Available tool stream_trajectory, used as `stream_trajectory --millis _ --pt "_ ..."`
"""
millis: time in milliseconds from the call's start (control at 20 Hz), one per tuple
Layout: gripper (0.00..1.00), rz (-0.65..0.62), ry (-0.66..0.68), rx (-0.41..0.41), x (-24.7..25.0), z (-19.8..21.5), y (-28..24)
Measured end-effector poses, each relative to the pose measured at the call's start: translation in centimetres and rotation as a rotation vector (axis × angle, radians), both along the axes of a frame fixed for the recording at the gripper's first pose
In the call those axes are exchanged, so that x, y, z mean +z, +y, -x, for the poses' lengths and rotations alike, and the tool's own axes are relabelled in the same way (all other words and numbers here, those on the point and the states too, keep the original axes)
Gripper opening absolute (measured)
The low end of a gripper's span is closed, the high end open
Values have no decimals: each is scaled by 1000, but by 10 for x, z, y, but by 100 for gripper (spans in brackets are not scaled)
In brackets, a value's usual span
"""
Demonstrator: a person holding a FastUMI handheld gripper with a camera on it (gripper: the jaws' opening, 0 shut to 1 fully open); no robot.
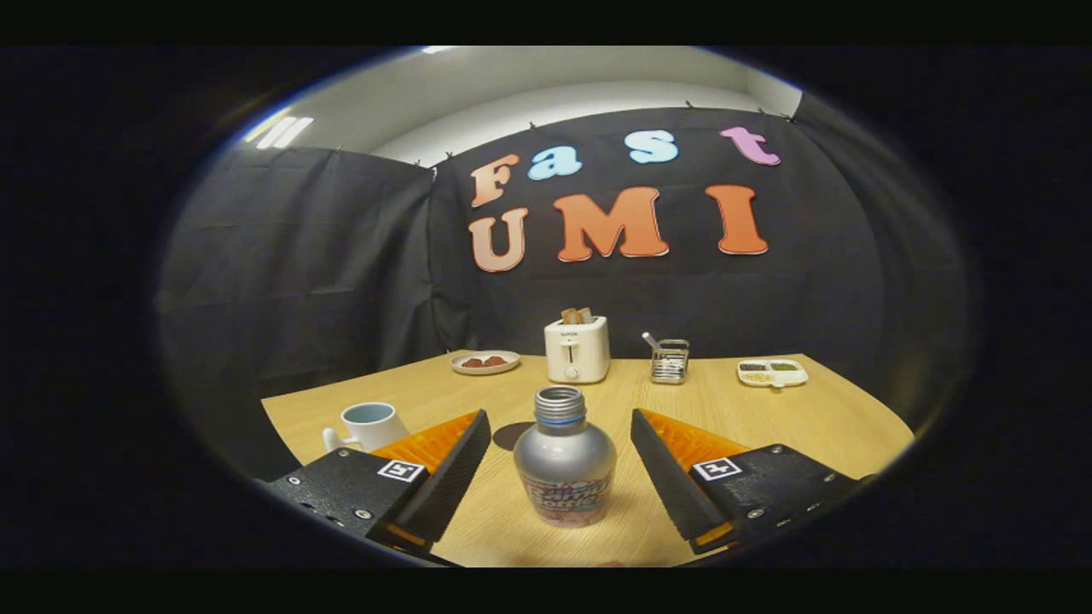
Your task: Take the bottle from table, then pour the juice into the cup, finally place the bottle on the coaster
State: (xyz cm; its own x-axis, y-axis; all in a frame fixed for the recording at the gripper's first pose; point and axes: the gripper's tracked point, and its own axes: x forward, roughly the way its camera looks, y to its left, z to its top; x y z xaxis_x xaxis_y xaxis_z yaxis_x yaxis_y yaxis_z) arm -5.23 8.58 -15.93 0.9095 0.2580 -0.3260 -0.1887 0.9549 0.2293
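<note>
Tool spread wide, straddling the upright silver metal bottle, untouched, for a side pinch. White ceramic cup at 10 o'clock; dark round coaster just behind the bottle.

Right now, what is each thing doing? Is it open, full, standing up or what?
Bottle: standing upright on the table, cap off, between the fingers, not yet gripped.
Gripper: fingers open, one each side of the bottle, not touching it.
Cup: upright, beyond the left finger; can't tell what's inside.
Coaster: flat, bare, just behind the bottle.
Toaster: upright, toast poking out.
Round plate: holds brown food.
Divided dish: compartments filled.
</note>
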Motion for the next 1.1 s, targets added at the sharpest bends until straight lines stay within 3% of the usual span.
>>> stream_trajectory --millis 500,1100 --pt "98 -18 156 7 -52 17 13" --pt "80 19 215 -60 -78 20 15"
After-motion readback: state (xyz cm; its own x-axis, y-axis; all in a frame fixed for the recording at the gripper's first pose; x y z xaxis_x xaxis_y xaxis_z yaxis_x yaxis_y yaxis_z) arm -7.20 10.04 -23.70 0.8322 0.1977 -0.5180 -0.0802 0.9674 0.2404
